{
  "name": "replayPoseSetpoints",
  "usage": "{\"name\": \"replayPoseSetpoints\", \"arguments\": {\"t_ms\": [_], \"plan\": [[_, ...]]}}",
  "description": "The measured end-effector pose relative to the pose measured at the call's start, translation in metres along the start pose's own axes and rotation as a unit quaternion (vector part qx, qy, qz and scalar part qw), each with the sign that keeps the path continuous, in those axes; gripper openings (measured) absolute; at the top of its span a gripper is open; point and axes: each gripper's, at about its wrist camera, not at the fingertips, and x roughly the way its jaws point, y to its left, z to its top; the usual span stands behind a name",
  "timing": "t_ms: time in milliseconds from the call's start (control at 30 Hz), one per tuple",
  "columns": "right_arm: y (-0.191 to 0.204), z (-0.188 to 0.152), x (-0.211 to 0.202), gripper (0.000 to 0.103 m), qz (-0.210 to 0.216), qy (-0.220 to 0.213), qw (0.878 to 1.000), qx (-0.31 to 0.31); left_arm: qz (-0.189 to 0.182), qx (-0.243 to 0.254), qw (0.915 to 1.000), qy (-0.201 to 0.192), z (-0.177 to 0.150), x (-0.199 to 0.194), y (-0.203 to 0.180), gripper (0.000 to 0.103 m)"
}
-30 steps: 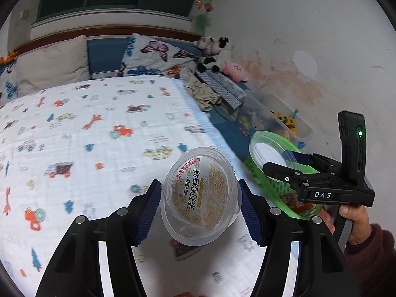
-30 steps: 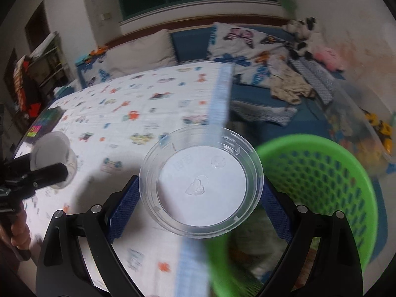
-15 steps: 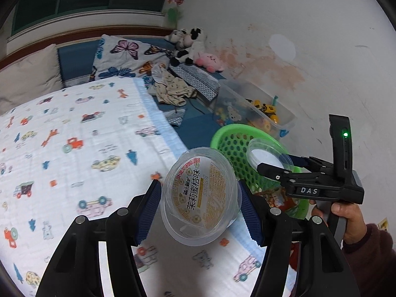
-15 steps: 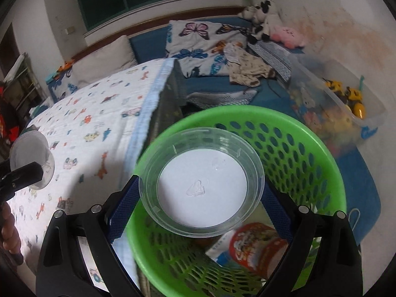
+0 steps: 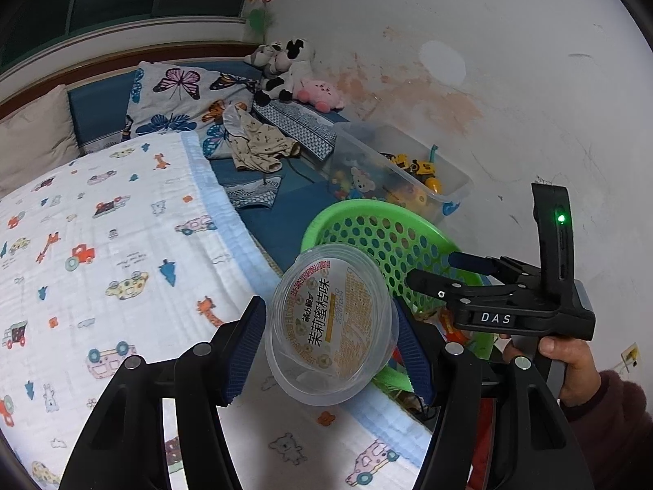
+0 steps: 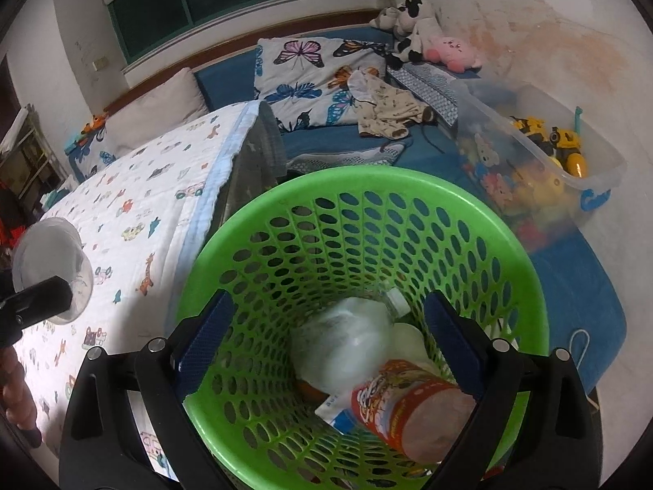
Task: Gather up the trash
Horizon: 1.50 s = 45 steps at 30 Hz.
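Observation:
My left gripper [image 5: 330, 355] is shut on a clear plastic cup [image 5: 330, 322] with a yellow printed label, held over the bed's right edge near the green perforated basket [image 5: 379, 237]. The cup also shows at the left of the right wrist view [image 6: 49, 269]. My right gripper [image 6: 326, 343] is open and empty, right above the basket [image 6: 261, 253]. The gripper also shows from the side in the left wrist view [image 5: 428, 277]. Inside the basket lie a clear lid [image 6: 355, 339], a red-labelled bottle [image 6: 412, 416] and a plastic bottle cap end [image 6: 396, 298].
The bed with a white vehicle-print blanket [image 5: 102, 245] lies left of the basket. A clear toy bin [image 6: 538, 155] stands behind the basket by the wall. Clothes [image 6: 383, 110], a butterfly pillow [image 6: 310, 69] and plush toys [image 6: 412, 24] lie on the blue mat.
My right gripper opened and the clear lid dropped from it into the basket. My left gripper with the cup moved right, closer to the basket.

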Motion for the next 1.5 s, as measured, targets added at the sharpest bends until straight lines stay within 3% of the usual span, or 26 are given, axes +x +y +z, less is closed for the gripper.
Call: {"name": "replayPoseSetpoints", "arguments": {"t_ms": [1000, 1167, 1267, 1500], "plan": [[-0.039, -0.042, -0.072, 0.094, -0.024, -0.053, 0.997, 0.054, -0.021, 0.025, 0.9978, 0.057, 0.008, 0.065, -0.047, 0.061], [-0.041, -0.050, -0.075, 0.094, -0.025, -0.050, 0.996, 0.066, -0.025, 0.020, 0.9979, 0.057, 0.008, 0.067, -0.047, 0.068], [-0.042, -0.054, -0.078, 0.094, -0.022, -0.052, 0.996, 0.075, -0.024, 0.016, 0.9982, 0.052, 0.007, 0.064, -0.046, 0.078], [-0.034, -0.057, -0.082, 0.094, -0.014, -0.057, 0.995, 0.079, -0.014, 0.003, 0.9991, 0.040, 0.004, 0.044, -0.036, 0.082]]}}
